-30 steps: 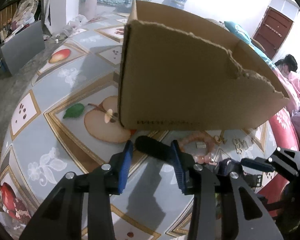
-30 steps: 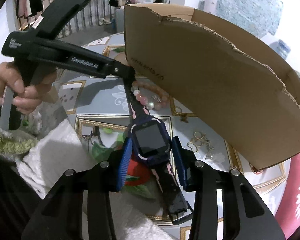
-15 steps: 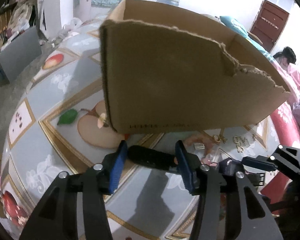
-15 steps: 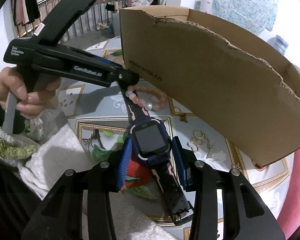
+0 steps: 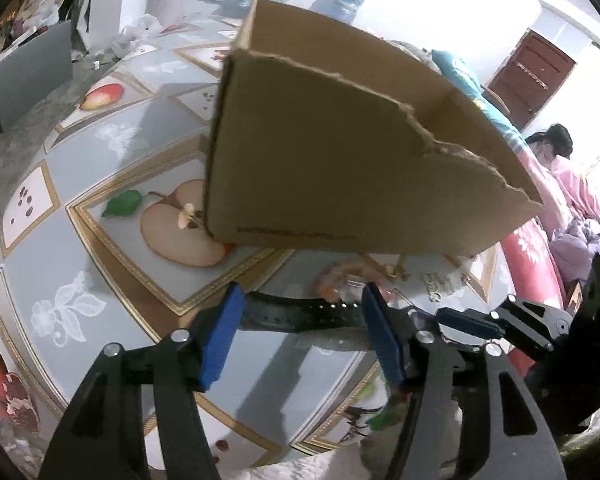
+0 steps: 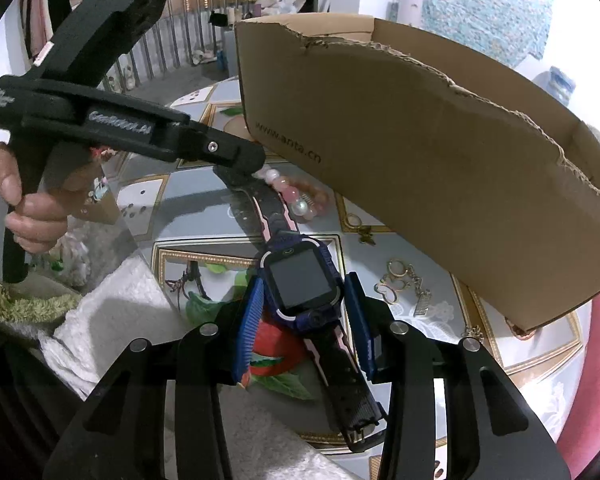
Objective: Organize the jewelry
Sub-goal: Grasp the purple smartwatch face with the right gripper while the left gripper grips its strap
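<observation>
Watch [image 6: 300, 284], one only, sits clamped by its case in the right gripper [image 6: 302, 320], strap running away toward the cardboard box [image 6: 420, 168]. Left gripper [image 5: 300, 332] jaws are opening around the strap's far end. Beyond lie one bead bracelet [image 6: 300, 200] and gold earrings [image 6: 396, 280] on the table [image 5: 80, 280].

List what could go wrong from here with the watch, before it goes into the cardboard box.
1. The left hand-held gripper is opening around the strap, so the watch hangs on the right hand-held gripper alone; that grip on the case could slip or let it twist.
2. The loose strap end lies close to the bead bracelet and may drag it along.
3. The cardboard box has a tall, torn front wall; the dangling strap might catch its edge when lifted over.
</observation>
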Demonstrator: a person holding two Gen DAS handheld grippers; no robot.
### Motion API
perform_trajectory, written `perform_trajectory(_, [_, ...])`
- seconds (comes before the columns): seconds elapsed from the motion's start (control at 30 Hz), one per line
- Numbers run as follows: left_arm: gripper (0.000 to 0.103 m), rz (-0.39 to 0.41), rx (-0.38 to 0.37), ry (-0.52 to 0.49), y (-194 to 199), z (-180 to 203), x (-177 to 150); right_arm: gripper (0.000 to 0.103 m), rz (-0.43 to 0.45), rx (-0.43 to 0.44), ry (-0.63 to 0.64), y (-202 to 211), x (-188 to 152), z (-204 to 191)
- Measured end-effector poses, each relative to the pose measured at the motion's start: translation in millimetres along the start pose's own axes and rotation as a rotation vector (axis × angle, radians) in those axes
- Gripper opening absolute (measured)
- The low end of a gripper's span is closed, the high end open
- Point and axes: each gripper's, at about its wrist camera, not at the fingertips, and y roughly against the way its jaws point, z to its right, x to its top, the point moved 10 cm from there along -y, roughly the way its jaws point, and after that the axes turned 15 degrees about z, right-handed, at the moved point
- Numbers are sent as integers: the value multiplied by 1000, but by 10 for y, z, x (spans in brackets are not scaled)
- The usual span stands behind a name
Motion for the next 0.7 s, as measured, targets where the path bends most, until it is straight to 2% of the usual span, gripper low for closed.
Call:
perform_trajectory(0.33, [62,27,-31,-21,3,194,45,39,1,0,-2,1,-1,11])
perform_trajectory(0.4, [62,27,2,-38,-18,166,44,39,1,0,-1,1,-1,13])
perform_trajectory(0.5, [62,-19,57,-51,-85,57,-39,39,2,0,0,2,4,16])
perform_trajectory(0.7, [63,-35,45,-6,-103,18,-57,39,2,0,1,3,7,16])
